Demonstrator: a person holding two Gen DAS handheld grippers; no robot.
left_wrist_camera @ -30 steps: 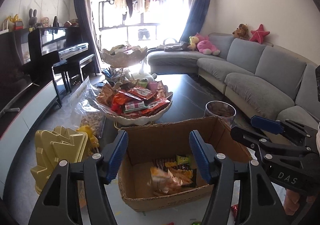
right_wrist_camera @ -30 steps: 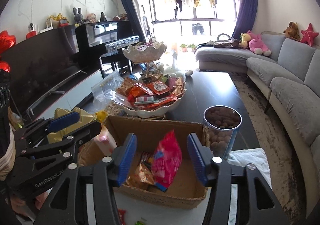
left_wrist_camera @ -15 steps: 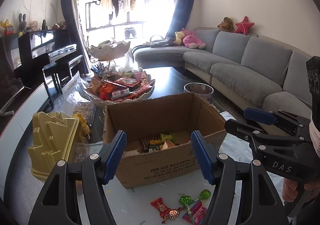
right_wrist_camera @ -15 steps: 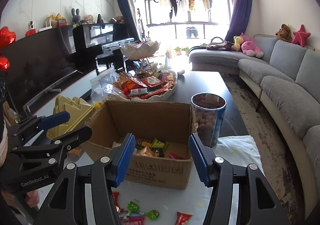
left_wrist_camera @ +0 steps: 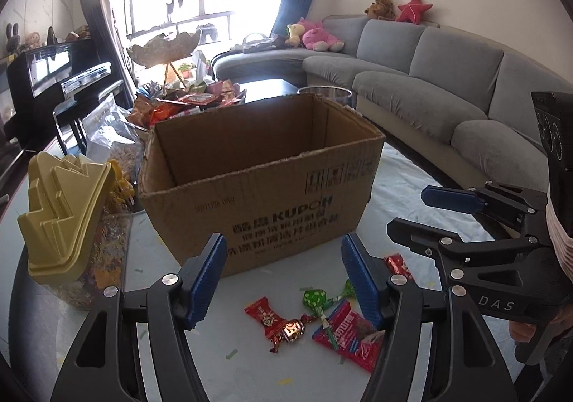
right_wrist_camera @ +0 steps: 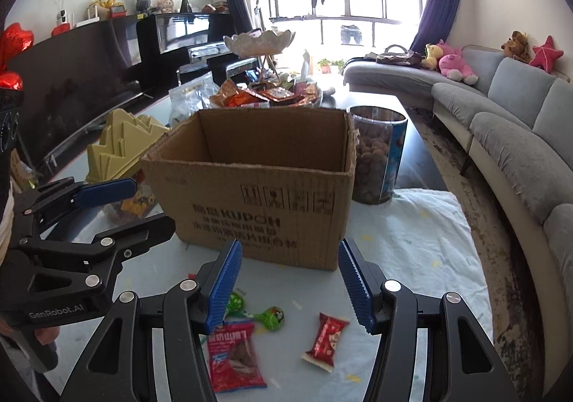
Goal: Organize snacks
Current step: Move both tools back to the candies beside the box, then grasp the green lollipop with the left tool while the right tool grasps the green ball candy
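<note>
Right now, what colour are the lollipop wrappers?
Green lollipop wrappers, clearest in the right wrist view.

Before you: a matt brown corrugated-cardboard box [left_wrist_camera: 258,187], its cut rim rough. The red foil-wrapped candies [left_wrist_camera: 266,316] and pink plastic snack packet [right_wrist_camera: 232,355] shine glossily on the white cloth-covered tabletop [right_wrist_camera: 422,241]. Your left gripper [left_wrist_camera: 283,280] and right gripper [right_wrist_camera: 290,284] carry ribbed blue pads on matt black plastic.

Brown box [left_wrist_camera: 261,183], blue-padded claws [left_wrist_camera: 284,280]
</note>
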